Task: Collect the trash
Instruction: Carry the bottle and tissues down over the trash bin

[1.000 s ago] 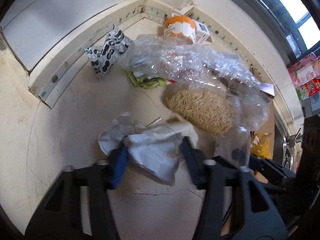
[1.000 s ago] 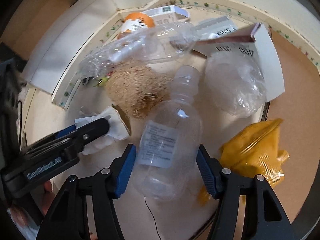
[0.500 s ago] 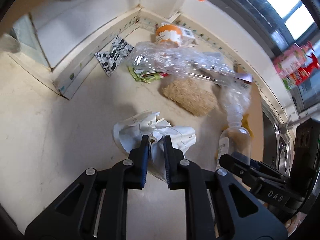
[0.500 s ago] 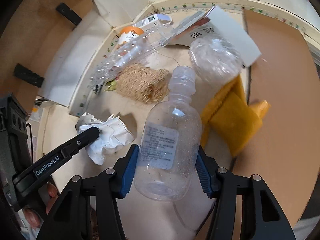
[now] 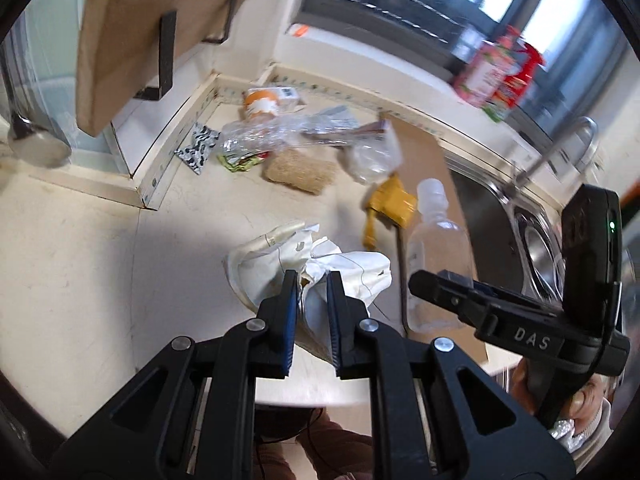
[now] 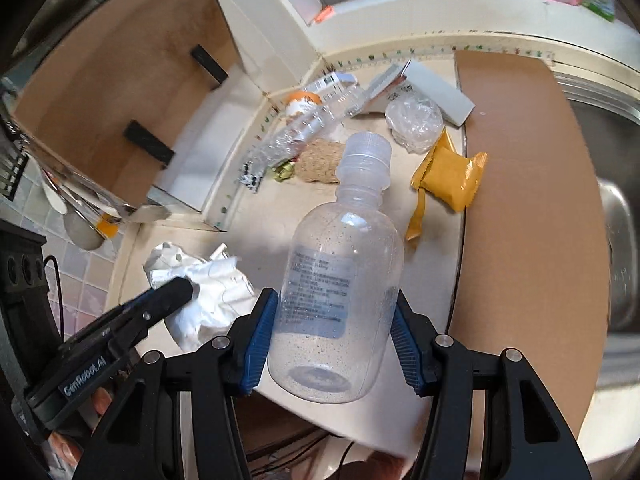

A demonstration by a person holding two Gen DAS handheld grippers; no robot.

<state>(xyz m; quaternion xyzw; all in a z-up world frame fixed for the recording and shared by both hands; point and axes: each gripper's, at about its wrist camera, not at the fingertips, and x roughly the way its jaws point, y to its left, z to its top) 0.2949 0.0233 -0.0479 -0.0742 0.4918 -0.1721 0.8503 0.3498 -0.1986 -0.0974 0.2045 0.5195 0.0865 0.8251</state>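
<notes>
The left hand-held gripper (image 5: 312, 282) is pinched nearly closed on the crumpled paper (image 5: 352, 270), soft and light, safe to grab anywhere. The right hand-held gripper (image 6: 334, 320) clamps the clear plastic bottle (image 6: 340, 276) across its belly; it looks empty, light and slick, raised above the counter (image 6: 256, 216).

The left gripper (image 5: 311, 280) now pinches the crumpled white paper (image 5: 352, 268); the right gripper (image 6: 332, 316) lifts the clear plastic bottle (image 6: 340, 280) off the table (image 5: 80, 240)

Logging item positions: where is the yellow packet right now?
The yellow packet lies on the counter right of the held bottle, at the cardboard edge, below the plastic wad.
</notes>
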